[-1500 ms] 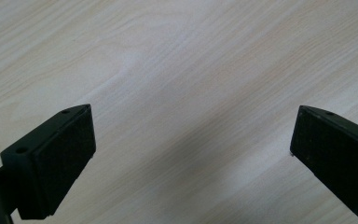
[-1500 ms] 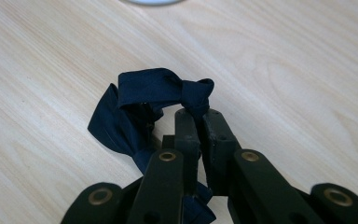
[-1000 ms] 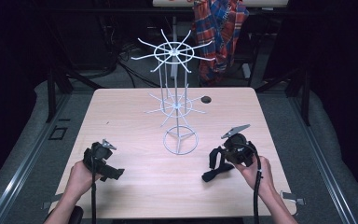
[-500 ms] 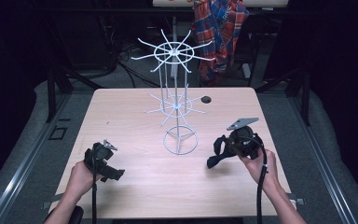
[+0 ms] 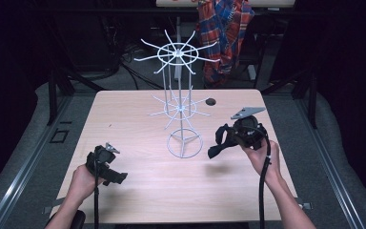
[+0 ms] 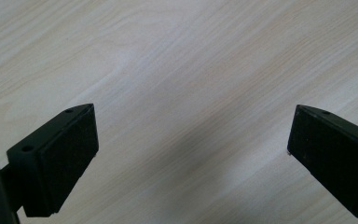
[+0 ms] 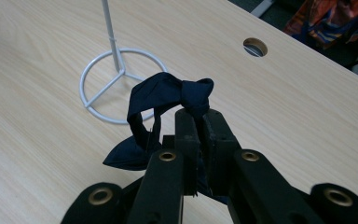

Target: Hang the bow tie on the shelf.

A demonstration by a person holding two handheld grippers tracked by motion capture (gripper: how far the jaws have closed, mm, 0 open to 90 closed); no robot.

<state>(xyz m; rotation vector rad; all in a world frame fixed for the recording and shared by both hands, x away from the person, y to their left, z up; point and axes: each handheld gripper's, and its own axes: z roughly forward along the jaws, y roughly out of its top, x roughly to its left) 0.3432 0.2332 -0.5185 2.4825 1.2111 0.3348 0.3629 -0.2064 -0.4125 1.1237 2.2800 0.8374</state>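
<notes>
A white wire rack (image 5: pixel 179 105) with spoked arms at two levels stands mid-table on a ring base (image 7: pixel 118 87). My right gripper (image 5: pixel 228 136) hangs above the table just right of that base, shut on a dark navy knotted cloth loop (image 7: pixel 161 119). The loop (image 5: pixel 219 143) dangles from the jaws toward the rack. At the front left my left gripper (image 5: pixel 116 176) sits low over the bare wood, open, with nothing between its fingers (image 6: pixel 58 158).
The light wooden table (image 5: pixel 124 119) has a round cable hole (image 5: pixel 211 101) near its far edge, behind the rack. A plaid shirt (image 5: pixel 224 33) hangs beyond the table. Dark floor and cables surround the table.
My right gripper has risen and moved away from me toward the table's far side, carrying the navy cloth loop. The left gripper has stayed put.
</notes>
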